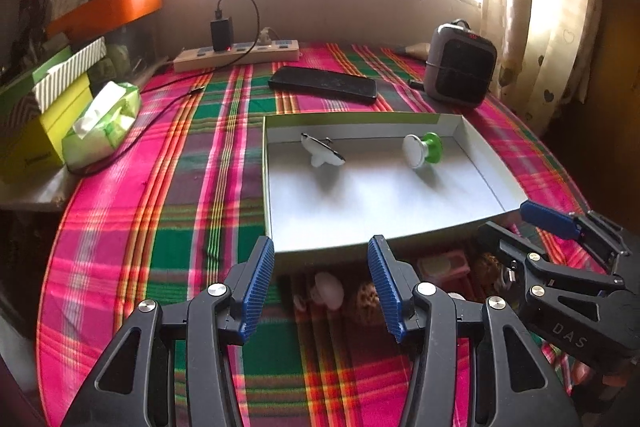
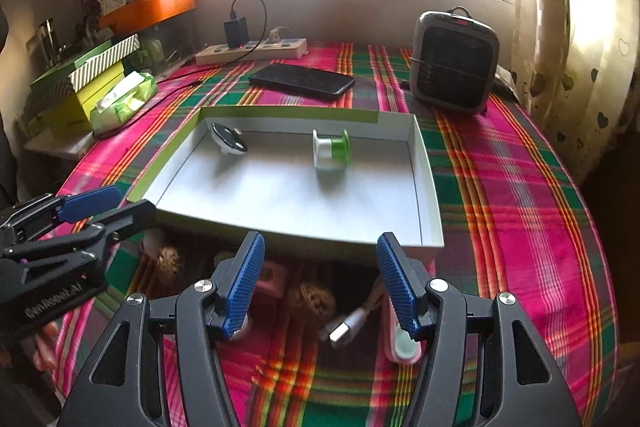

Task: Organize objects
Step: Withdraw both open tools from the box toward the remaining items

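Note:
A shallow white box point(image 1: 360, 242) point(image 2: 427, 187) lies on the plaid tablecloth and holds a black-and-white clip point(image 1: 322, 149) point(image 2: 229, 139) and a green-and-white spool point(image 1: 422, 149) point(image 2: 330, 149). In the shadow at its near edge lie small things: a pale pink piece point(image 1: 329, 289), a leopard-patterned ball point(image 1: 366, 301) point(image 2: 316, 301), a pink little box point(image 1: 445, 264) point(image 2: 273, 279), a white USB plug point(image 2: 346, 327) and a pink-and-white piece point(image 2: 401, 347). My left gripper point(image 1: 322, 291) point(image 2: 112, 209) hovers open over them with nothing between its pads. My right gripper point(image 2: 320, 287) point(image 1: 525, 227) is open beside it.
A black phone point(image 1: 322, 83) point(image 2: 301, 79), a power strip with a charger point(image 1: 236, 53) point(image 2: 251, 51) and a small grey heater point(image 1: 460, 65) point(image 2: 454, 60) stand behind the box. A tissue pack point(image 1: 105, 122) and stacked boxes point(image 1: 48, 95) sit left. The round table's edge curves away on both sides.

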A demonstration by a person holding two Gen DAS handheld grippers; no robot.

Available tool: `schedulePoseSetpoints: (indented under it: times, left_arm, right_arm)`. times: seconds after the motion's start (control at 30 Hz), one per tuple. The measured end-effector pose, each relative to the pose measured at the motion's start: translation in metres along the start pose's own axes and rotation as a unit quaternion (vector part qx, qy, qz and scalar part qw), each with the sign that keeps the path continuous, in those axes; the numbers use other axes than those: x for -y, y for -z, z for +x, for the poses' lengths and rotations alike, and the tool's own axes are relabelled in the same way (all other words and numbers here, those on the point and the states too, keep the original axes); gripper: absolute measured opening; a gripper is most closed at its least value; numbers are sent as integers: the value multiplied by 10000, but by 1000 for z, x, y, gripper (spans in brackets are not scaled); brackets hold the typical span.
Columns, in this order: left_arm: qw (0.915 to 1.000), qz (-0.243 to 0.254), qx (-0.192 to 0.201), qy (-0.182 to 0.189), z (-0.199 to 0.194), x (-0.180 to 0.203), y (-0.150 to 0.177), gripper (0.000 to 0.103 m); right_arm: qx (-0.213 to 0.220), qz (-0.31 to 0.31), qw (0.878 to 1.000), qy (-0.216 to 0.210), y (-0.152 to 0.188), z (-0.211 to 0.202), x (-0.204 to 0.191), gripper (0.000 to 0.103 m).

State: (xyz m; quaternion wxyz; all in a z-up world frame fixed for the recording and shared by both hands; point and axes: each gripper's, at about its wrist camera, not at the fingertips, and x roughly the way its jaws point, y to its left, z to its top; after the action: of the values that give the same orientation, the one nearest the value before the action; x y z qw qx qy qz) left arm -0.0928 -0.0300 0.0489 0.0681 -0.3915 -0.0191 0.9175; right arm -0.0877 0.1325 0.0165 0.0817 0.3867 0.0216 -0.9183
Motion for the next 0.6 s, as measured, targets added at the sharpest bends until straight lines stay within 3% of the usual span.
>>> schedulePoseSetpoints:
  times: [0.6]
  left_arm:
    - [9988,-162,-129,450,-9,-3,30,48]
  right_arm:
    - [36,144,9999,66,31,-16,15,60]
